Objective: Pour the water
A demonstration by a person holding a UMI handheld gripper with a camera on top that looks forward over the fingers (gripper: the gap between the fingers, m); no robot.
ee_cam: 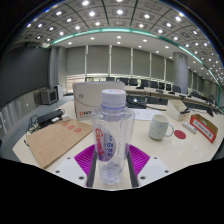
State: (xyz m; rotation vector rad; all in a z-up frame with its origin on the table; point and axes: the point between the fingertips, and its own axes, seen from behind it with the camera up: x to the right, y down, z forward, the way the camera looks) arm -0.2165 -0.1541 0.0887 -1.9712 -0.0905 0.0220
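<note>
A clear plastic water bottle (112, 130) with a white cap and a pale printed label stands upright between my fingers. My gripper (112, 165) is shut on the bottle's lower half, with a magenta pad pressed against each side. A little water shows in its bottom. A white mug (160, 127) stands on the white table (185, 150), beyond the fingers and to the right of the bottle.
A cardboard box (88, 100) stands right behind the bottle. A flat brown cardboard sheet (55, 142) lies to the left. A red box (203, 125) and a small red item (180, 133) lie past the mug. Desks with monitors fill the room behind.
</note>
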